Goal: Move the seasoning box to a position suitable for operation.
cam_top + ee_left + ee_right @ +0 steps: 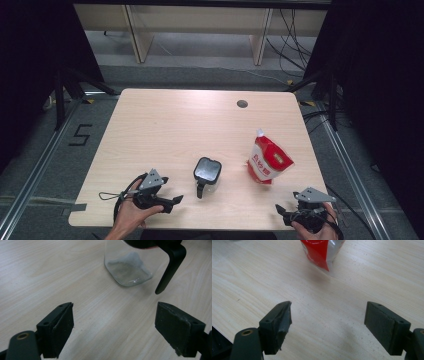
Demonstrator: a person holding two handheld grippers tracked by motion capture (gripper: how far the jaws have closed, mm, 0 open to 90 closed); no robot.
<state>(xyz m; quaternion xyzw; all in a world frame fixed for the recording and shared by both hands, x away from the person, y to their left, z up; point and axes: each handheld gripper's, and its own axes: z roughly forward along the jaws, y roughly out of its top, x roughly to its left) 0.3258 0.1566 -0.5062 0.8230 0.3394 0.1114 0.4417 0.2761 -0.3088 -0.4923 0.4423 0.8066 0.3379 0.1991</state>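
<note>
In the high view, a glass jar (207,171) with a black lid and a black handle is seen standing upright near the front-middle of the table (165,125). The handle hangs off the jar's near side, toward the person. To the right of the jar, well apart, a red-and-white pouch (269,161) is seen standing, leaning a little. The left hand-held gripper (175,201) is held left of the jar and nearer the table's front edge, its jaws apart and aimed rightward at the jar. The right hand-held gripper (281,212) is held far to the jar's right, below the pouch, jaws also apart with nothing between them.

In the left gripper view, the 2 black jaws are seen wide apart over bare wood – the jar (128,266) lies straight ahead, its handle (171,267) reaching down toward the right jaw.

In the right gripper view, the jaws stand apart and empty, and the bottom of the pouch (322,252) is seen ahead, slightly left of centre.

The left hand is judged nearer the jar, the right nearer the pouch – each thing lies forward along its gripper's own axis.
</note>
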